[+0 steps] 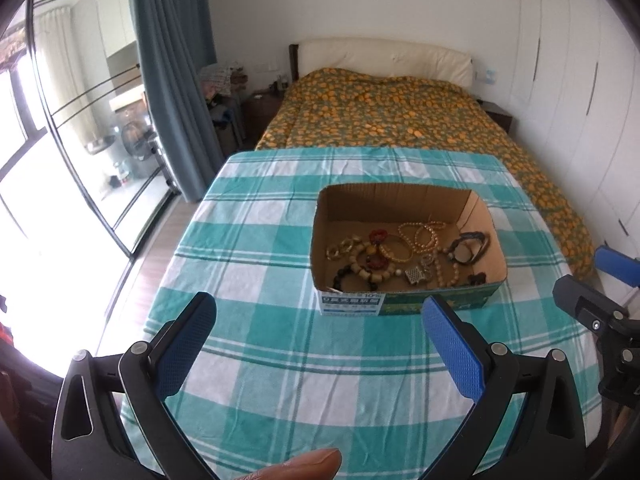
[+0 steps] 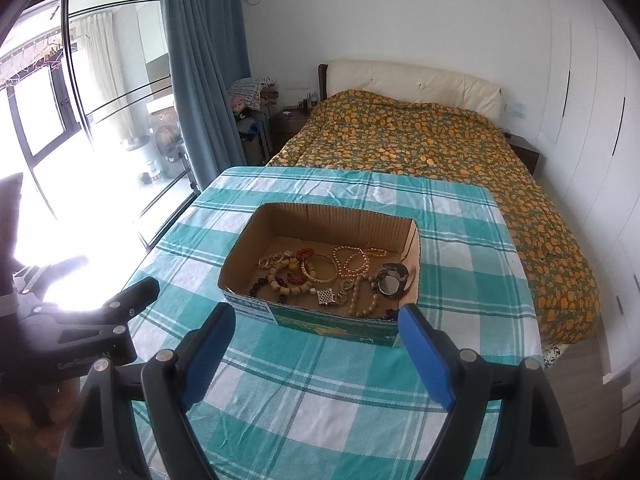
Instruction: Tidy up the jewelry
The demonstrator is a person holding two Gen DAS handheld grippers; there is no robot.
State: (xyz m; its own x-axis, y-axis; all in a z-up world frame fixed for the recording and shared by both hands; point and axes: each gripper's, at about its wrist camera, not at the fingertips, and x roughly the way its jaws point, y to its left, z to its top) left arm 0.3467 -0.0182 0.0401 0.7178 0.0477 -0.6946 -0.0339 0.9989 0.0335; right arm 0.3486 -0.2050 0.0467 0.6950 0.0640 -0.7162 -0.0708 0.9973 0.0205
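Note:
An open cardboard box (image 1: 404,196) (image 2: 336,216) stands on a table with a green-and-white checked cloth (image 1: 280,364) (image 2: 320,392). Inside lie several pieces of jewelry: bead bracelets (image 1: 368,270) (image 2: 288,280), a pearl strand (image 1: 424,234) (image 2: 352,260), a gold bangle (image 2: 320,268), a watch (image 1: 466,250) (image 2: 390,280). My left gripper (image 1: 318,322) hangs open above the cloth, short of the box's front, with nothing between its blue pads. My right gripper (image 2: 318,330) is open too, empty, just before the box's front wall. Each view shows the other gripper at its edge (image 1: 600,312) (image 2: 80,324).
Behind the table is a bed with an orange-patterned quilt (image 1: 400,108) (image 2: 440,148). Blue curtains (image 1: 172,60) and a glass door (image 2: 52,120) lie to the left, white wardrobes (image 1: 580,80) to the right. A fingertip (image 1: 304,464) shows at the bottom of the left wrist view.

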